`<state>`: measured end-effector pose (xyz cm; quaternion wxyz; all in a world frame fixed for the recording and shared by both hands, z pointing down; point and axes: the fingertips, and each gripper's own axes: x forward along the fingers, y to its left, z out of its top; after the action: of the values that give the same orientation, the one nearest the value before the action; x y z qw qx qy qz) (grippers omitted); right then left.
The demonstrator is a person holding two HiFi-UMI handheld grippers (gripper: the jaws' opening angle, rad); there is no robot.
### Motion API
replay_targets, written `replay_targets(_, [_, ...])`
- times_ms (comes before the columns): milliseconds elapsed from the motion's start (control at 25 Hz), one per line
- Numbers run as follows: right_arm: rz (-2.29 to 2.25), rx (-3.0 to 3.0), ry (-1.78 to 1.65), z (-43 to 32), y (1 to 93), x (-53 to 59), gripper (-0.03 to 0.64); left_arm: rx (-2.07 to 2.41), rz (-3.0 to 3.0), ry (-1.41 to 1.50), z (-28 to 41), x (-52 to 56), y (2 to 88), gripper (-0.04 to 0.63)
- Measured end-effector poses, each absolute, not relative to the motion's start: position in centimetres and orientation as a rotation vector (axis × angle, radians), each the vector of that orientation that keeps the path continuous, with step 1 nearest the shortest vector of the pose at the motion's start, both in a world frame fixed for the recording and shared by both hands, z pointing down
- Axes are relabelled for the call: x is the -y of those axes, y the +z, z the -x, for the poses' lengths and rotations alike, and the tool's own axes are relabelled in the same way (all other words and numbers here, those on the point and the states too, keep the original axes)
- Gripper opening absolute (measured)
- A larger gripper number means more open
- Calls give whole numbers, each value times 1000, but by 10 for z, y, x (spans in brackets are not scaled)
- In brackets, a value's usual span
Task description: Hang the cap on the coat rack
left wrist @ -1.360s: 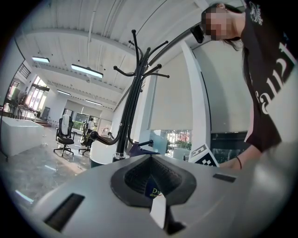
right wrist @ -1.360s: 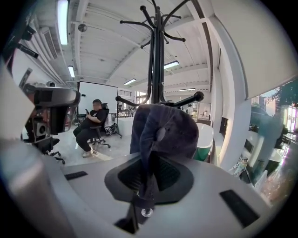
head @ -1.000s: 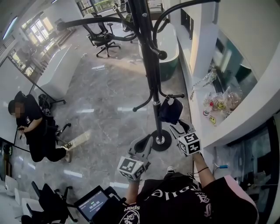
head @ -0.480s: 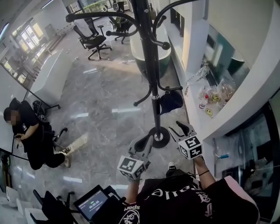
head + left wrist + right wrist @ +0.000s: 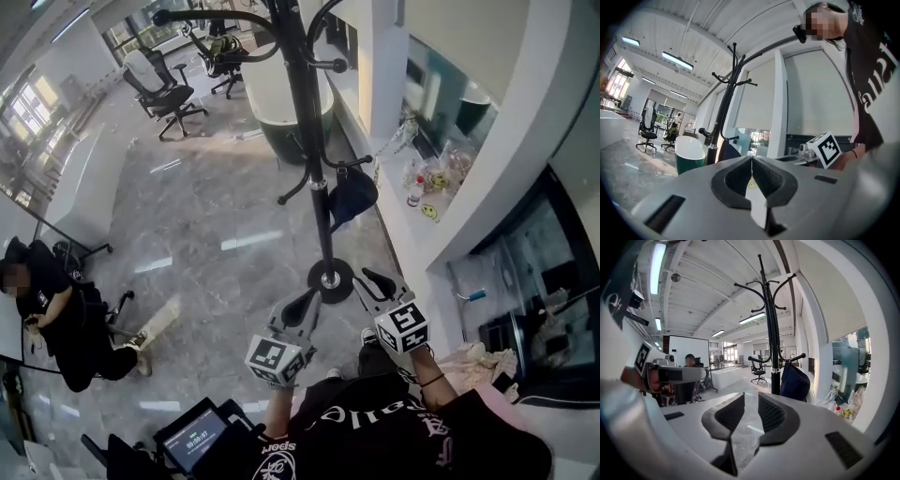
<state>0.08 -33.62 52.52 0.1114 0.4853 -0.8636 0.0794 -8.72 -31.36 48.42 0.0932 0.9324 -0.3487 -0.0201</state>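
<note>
The dark navy cap [image 5: 354, 192] hangs on a low hook of the black coat rack [image 5: 314, 141], beside the pole. No gripper touches it. My right gripper [image 5: 375, 280] is held low, short of the rack's round base [image 5: 330, 278]. Its jaws are closing, with a gap and nothing between them. In the right gripper view the cap [image 5: 794, 380] hangs ahead and right of the right gripper [image 5: 749, 401]. My left gripper [image 5: 305, 303] is beside it, shut and empty. In the left gripper view the left gripper [image 5: 751, 161] is shut, and the coat rack [image 5: 724, 108] stands ahead on the left.
A white ledge [image 5: 403, 225] with bottles and small items [image 5: 424, 187] runs along the right. A green and white tub [image 5: 277, 122] stands behind the rack. Office chairs [image 5: 159, 89] are at the back, and a seated person [image 5: 56, 309] is at the left. A tablet [image 5: 192, 436] is by my feet.
Both grippers have drawn back from the rack and the cap, which stays on its hook. The view has shifted so the rack stands farther away.
</note>
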Motion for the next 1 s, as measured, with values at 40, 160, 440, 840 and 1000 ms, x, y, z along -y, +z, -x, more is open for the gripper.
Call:
replay_targets(40, [-1454, 2527, 238, 0, 525, 326, 91, 1009, -2775, -55, 88, 306, 486, 5])
replay_targets(160, [-1523, 2496, 254, 3, 528, 295, 52, 933, -2795, -40, 91, 281, 494, 5])
replay_targets(440, [-1575, 2420, 264, 2, 526, 245, 21, 851, -2813, -71, 92, 247, 486, 5])
replay_targets(840, [-1548, 2440, 225, 1, 523, 188, 18, 848, -2836, -92, 82, 195, 485, 5])
replay_targets(1000, [-1555, 2429, 226, -21, 526, 155, 18, 824, -2845, -75, 55, 166, 485, 5])
